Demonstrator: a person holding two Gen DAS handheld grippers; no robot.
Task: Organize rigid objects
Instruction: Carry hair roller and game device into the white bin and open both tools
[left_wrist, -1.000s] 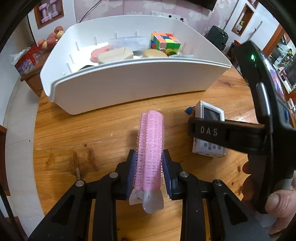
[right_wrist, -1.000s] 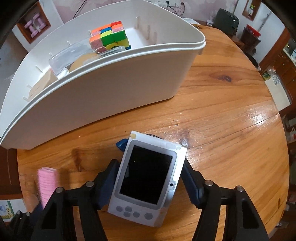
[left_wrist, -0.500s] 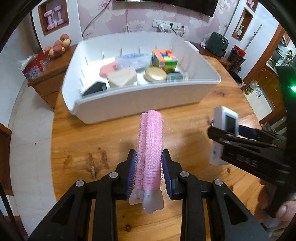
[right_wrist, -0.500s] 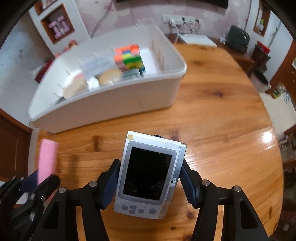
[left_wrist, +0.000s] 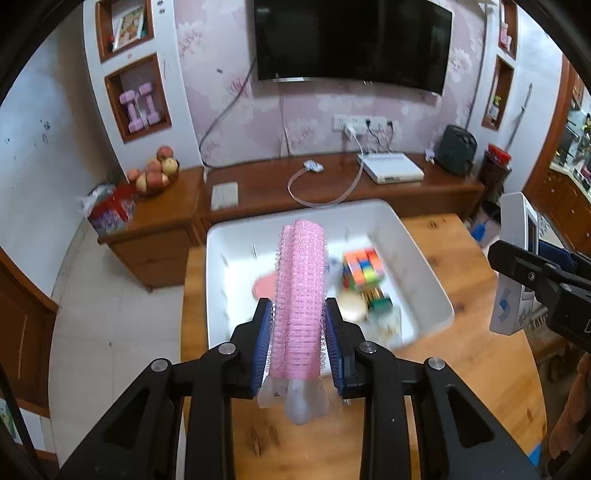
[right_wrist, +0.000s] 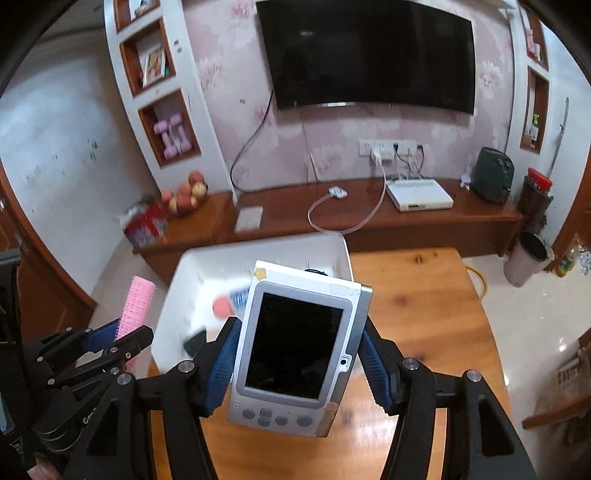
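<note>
My left gripper (left_wrist: 298, 345) is shut on a pink hair roller (left_wrist: 301, 295) and holds it high above the wooden table (left_wrist: 461, 362), in front of the white bin (left_wrist: 413, 243). The bin holds a colour cube (left_wrist: 364, 267), a pink disc and other small items. My right gripper (right_wrist: 295, 363) is shut on a grey handheld device with a dark screen (right_wrist: 295, 347), raised over the table near the bin (right_wrist: 173, 295). The device also shows at the right edge of the left wrist view (left_wrist: 515, 266). The roller shows in the right wrist view (right_wrist: 135, 304).
A low wooden cabinet (left_wrist: 332, 184) with a white box, cables and a fruit bowl (left_wrist: 153, 173) stands behind the table. A TV (right_wrist: 369, 55) hangs on the wall. A bin stands on the floor at right (right_wrist: 528, 258).
Both grippers have lifted well up from the table with their objects and tilted upward, so the bin now lies lower and the room wall has come into view.
</note>
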